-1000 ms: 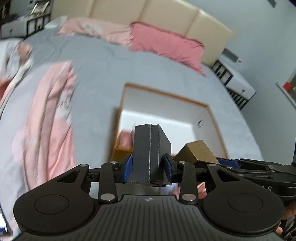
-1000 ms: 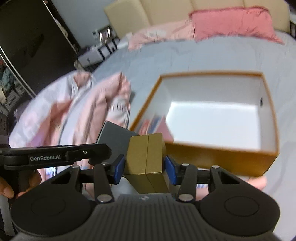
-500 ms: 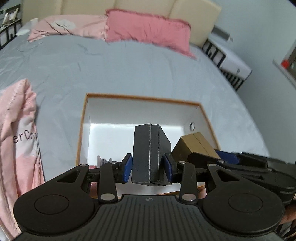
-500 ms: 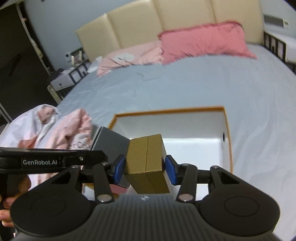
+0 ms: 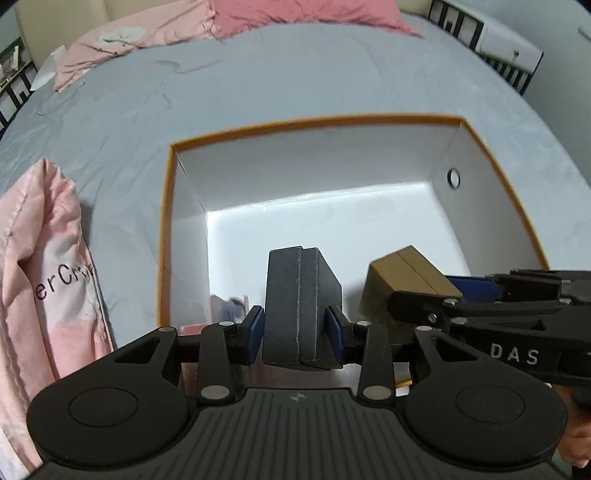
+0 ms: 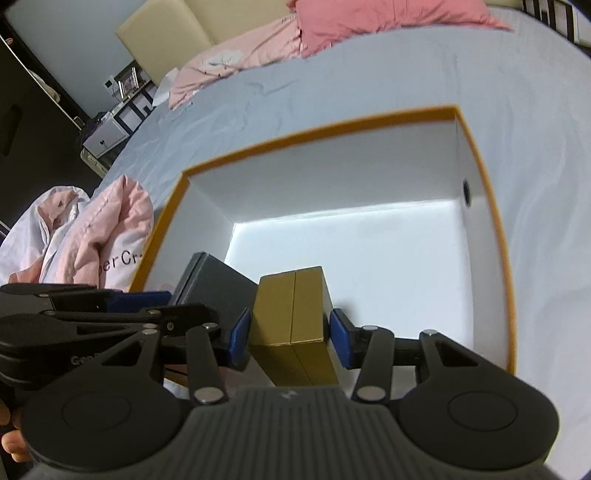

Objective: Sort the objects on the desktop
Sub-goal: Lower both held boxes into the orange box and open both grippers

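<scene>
From the left wrist view, the left gripper (image 5: 295, 334) pinches a dark grey rectangular box with a stitched seam (image 5: 301, 301) between its blue pads, one pad flat on each side; the box stands upright, rising forward from the jaws, over the near part of a large open cardboard box with an orange rim and white inside (image 5: 314, 123); that large box lies on a bed with a grey-blue sheet (image 5: 258, 81); to the right, the right gripper (image 5: 436, 291) reaches in sideways, clamped on a small gold rectangular box (image 5: 402, 275), which sits just beside the grey one but apart from it; a crumpled pink garment with printed letters (image 5: 48, 266) lies on the bed left of the large box; pink pillows (image 5: 288, 14) rest at the far end.

From the right wrist view, the right gripper (image 6: 290, 334) squeezes the gold box (image 6: 290, 306) between its blue pads, held over the white floor of the large box (image 6: 500, 236) near its front edge; the left gripper (image 6: 177, 299) comes in from the left, closed on the dark grey box (image 6: 214, 282), whose corner lies close against the gold box; whether they touch cannot be told; the pink garment (image 6: 107, 229) lies beyond the large box's left wall.
</scene>
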Action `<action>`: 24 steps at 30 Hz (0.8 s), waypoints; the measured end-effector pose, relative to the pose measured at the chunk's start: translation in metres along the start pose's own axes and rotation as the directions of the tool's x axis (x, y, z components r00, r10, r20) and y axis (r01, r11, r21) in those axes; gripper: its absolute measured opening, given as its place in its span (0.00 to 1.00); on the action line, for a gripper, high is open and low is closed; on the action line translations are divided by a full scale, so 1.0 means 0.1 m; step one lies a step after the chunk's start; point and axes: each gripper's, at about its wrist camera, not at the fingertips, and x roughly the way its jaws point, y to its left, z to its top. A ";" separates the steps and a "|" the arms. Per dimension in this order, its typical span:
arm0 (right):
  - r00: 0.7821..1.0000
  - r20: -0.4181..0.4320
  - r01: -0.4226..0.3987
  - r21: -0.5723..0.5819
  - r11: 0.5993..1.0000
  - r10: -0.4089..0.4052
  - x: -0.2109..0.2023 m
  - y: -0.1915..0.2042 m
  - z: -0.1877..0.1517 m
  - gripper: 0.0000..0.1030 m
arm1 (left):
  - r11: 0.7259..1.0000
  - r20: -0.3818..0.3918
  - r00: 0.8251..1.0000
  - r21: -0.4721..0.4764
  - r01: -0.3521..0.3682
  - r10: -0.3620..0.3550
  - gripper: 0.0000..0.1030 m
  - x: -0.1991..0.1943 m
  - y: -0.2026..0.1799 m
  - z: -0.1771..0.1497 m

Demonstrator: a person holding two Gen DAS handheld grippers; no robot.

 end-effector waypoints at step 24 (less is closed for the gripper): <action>0.999 -0.028 0.018 -0.005 1.000 -0.019 0.29 -0.02 -0.08 0.48 | 0.993 0.105 0.992 -0.081 0.082 -0.074 0.43 -0.35 0.35 -0.15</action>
